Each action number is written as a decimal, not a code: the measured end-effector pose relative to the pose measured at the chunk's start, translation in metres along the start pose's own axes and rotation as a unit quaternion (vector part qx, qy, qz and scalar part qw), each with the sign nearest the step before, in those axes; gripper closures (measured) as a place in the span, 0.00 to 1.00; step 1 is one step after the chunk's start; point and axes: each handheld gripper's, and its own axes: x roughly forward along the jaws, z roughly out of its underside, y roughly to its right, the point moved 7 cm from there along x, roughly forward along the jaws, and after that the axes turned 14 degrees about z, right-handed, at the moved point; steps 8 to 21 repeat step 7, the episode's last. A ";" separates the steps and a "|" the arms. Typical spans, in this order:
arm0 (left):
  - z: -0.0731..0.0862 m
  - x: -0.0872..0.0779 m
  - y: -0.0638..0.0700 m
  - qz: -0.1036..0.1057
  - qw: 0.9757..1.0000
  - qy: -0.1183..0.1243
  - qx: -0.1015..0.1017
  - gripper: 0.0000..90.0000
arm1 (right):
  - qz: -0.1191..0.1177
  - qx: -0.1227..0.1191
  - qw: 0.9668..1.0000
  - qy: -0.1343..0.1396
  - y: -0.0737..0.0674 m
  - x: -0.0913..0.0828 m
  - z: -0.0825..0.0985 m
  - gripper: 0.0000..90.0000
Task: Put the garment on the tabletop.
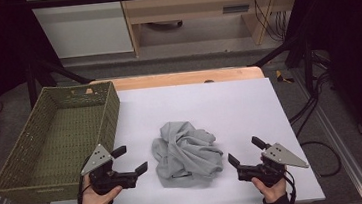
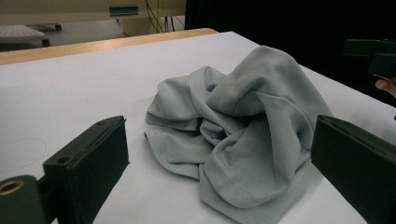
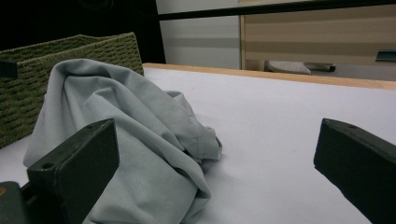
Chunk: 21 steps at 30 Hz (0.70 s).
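Note:
A crumpled grey cloth (image 1: 186,153) lies in a heap near the front middle of the white table (image 1: 230,107). My left gripper (image 1: 130,159) sits just left of it, open, jaws pointing at the cloth and apart from it. On the other side my right gripper (image 1: 246,152) is open too, a short way from the heap. In the left gripper view the cloth (image 2: 238,126) fills the space ahead between the wide jaws. The right gripper view has the cloth (image 3: 126,135) at left, partly behind the left jaw.
A green woven basket (image 1: 54,139) stands along the table's left side, with nothing visible inside; its wall (image 3: 28,84) rises behind the cloth. A wooden table edge (image 1: 177,79) runs along the back. Cables (image 1: 315,104) hang off to the right.

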 end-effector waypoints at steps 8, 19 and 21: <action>0.004 -0.003 -0.005 -0.009 1.000 0.000 -0.002 0.04 | -0.006 -0.002 1.000 -0.003 0.000 0.000 0.002 0.01; 0.004 -0.003 -0.005 -0.009 1.000 0.000 -0.002 0.04 | -0.006 -0.002 1.000 -0.003 0.000 0.000 0.002 0.01; 0.004 -0.003 -0.005 -0.009 1.000 0.000 -0.002 0.04 | -0.006 -0.002 1.000 -0.003 0.000 0.000 0.002 0.01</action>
